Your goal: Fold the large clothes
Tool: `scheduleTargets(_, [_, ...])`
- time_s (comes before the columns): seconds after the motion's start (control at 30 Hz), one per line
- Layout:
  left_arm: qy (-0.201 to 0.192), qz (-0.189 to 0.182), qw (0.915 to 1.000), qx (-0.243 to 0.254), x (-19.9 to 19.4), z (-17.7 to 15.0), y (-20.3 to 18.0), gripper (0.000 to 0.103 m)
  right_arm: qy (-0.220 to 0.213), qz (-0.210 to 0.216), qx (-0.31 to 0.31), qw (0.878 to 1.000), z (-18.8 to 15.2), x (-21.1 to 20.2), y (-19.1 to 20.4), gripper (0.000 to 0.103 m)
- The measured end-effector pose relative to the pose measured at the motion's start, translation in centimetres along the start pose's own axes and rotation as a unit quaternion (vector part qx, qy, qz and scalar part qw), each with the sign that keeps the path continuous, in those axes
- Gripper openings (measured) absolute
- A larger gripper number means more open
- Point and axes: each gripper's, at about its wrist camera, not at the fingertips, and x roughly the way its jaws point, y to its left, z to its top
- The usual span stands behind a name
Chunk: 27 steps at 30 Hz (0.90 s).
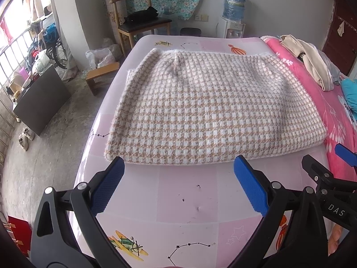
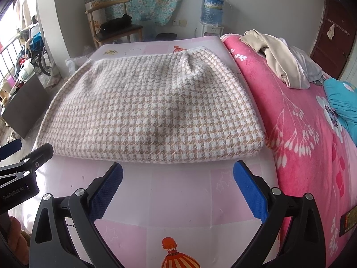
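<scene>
Writing: "DAS" on my right gripper (image 1: 343, 156), "GenRobot.AI" on my left gripper (image 2: 13, 149) | water jug (image 1: 233, 5) on dispenser beyond garment | both sets of jaws spread, nothing held | folded houndstooth garment (image 1: 200, 109) flat on pink table (image 1: 189, 201), just ahead of fingertips.

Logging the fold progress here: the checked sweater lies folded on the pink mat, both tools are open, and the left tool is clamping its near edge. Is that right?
Not quite. The left tool clamps nothing: the left wrist view shows its jaws spread, just short of the near edge of the checked sweater. The rest holds: it lies folded on the pink mat, and the right tool is open too.
</scene>
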Motion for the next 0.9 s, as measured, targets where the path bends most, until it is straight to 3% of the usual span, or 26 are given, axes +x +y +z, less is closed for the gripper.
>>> scheduleTargets(0.9, [-0.001, 0.001, 1.0000, 0.000, -0.20, -0.07, -0.24, 0.095, -0.001, 0.000, -0.002, 1.000, -0.01, -0.07, -0.05, 0.097])
